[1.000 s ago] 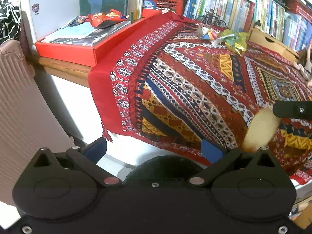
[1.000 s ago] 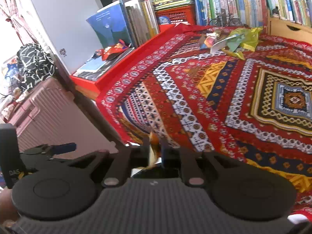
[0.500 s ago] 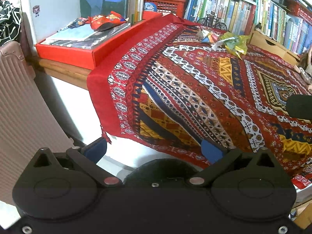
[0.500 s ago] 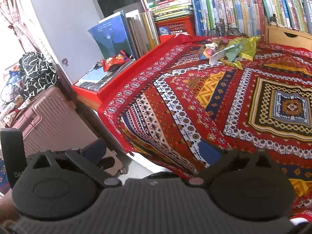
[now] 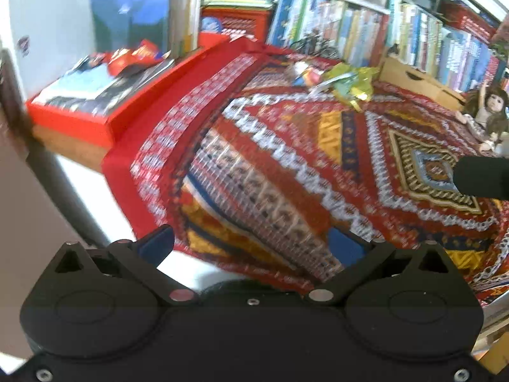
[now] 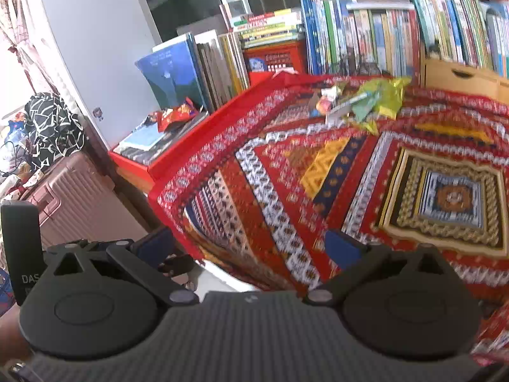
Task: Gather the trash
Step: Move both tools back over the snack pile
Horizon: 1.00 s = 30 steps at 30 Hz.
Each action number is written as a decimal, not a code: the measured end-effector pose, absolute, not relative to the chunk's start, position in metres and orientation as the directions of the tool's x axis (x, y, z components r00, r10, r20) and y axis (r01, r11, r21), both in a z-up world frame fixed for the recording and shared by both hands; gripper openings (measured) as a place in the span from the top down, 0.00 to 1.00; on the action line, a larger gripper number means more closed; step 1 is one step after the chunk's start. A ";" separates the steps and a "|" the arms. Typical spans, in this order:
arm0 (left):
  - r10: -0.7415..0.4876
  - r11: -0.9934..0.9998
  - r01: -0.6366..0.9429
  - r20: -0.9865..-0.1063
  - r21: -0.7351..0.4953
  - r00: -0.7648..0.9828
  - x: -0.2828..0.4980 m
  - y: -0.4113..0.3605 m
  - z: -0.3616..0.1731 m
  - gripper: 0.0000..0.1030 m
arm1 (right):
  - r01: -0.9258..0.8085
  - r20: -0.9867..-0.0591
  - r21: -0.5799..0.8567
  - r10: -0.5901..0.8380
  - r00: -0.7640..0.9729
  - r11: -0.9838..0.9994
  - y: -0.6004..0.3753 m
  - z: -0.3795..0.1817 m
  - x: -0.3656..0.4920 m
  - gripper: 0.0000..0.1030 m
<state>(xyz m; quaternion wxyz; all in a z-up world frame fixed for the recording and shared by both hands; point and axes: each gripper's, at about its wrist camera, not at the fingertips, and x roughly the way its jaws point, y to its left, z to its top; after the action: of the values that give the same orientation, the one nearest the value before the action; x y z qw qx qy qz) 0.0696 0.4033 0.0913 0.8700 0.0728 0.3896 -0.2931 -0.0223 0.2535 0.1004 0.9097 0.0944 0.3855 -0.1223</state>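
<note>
Right gripper: we read both blue pads spread as wide as they go, nothing between them; the jaws have just been opening, and they now stand over the near edge of the patterned red cloth. Left gripper: equally wide and equally empty, over the same edge of the cloth.

Trash remaining, as far as we can see:
- A heap of crumpled wrappers, green and yellow foil mixed with paler scraps, lies on the far side of the cloth, just in front of the row of books. Well apart from both grippers.
- A red snack wrapper rests on the magazines in the red box at the left, beside the cloth (it reads as litter, though we cannot confirm it is empty).

No bin or bag shows in either view, so we cannot tell how much has already been collected. Our judgement: with both claws empty and two patches of litter untouched, much of the job remains. The next move probably means reaching across the cloth to the foil heap.

The doll at the right edge is not trash.
</note>
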 end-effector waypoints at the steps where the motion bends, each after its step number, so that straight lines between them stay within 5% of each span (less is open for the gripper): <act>1: -0.464 0.811 0.575 -0.716 -0.105 0.522 0.072 0.399 0.095 0.00 | 0.293 -0.720 0.074 -0.152 0.677 0.953 0.251 0.105 -0.021 0.00; 30: -0.571 0.777 0.606 -0.596 -0.171 0.564 0.211 0.185 0.170 0.00 | 0.339 -0.611 -0.036 -0.289 0.737 0.940 0.051 0.194 0.082 0.00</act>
<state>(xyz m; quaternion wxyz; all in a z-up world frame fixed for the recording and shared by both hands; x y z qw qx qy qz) 0.2109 0.1852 0.1703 0.8840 0.0263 0.3272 -0.3329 0.0818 0.0507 0.1944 0.9311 0.0386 0.3212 -0.1687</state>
